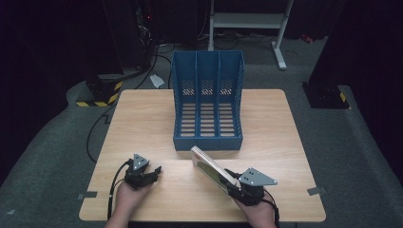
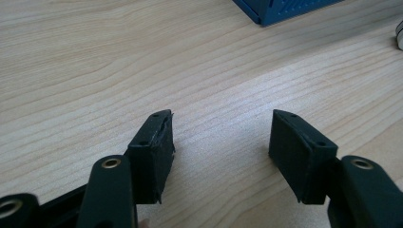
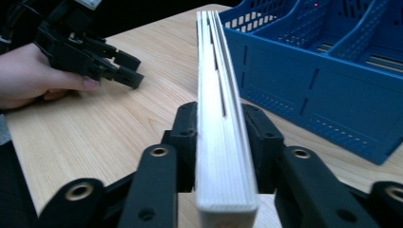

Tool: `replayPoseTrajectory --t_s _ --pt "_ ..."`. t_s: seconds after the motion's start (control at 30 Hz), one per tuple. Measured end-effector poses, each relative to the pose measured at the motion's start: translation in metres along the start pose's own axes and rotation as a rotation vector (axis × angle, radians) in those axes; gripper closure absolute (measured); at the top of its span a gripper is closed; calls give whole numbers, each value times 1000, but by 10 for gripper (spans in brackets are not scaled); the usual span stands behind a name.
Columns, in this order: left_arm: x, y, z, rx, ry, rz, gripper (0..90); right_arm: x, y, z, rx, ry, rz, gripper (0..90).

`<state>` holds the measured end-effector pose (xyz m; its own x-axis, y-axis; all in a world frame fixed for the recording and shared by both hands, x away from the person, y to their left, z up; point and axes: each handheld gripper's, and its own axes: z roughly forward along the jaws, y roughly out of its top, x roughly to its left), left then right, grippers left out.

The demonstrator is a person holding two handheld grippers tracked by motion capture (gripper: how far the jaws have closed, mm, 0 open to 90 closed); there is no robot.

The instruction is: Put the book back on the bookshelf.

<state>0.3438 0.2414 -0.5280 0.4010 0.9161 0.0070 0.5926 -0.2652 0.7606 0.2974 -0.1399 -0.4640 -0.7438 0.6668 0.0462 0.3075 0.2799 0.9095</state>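
Observation:
A blue three-slot file rack [image 1: 207, 104] stands at the middle back of the wooden table [image 1: 142, 118], its open front toward me. My right gripper [image 1: 236, 183] is shut on a thin white book [image 1: 211, 168], held on edge and tilted, just in front of the rack. In the right gripper view both black pads press the book's [image 3: 223, 142] flat sides, with the rack [image 3: 328, 90] to its right. My left gripper [image 1: 153, 172] rests low over the table at the front left, open. In the left gripper view its jaws [image 2: 221, 142] stand wide apart over bare wood.
The rack's corner [image 2: 275, 12] shows at the top of the left gripper view. The left hand and its gripper [image 3: 119, 69] appear at the upper left of the right gripper view. Grey floor, cables and a white frame [image 1: 247, 21] lie beyond the table.

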Motion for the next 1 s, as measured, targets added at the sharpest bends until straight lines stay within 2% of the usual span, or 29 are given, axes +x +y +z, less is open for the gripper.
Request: replayPoseTrajectory --t_s 0.27,0.5,0.7,1.0 --pt "0 0 0 -2 3 2 404 3 3 4 22 -24 15 699" --pt "0 0 0 0 -1 0 404 6 4 4 32 -58 0 750" --pt "0 0 0 1 -3 0 404 5 6 2 21 -60 15 754" --pt "0 0 0 1 -3 0 404 6 12 -7 7 -58 9 755"
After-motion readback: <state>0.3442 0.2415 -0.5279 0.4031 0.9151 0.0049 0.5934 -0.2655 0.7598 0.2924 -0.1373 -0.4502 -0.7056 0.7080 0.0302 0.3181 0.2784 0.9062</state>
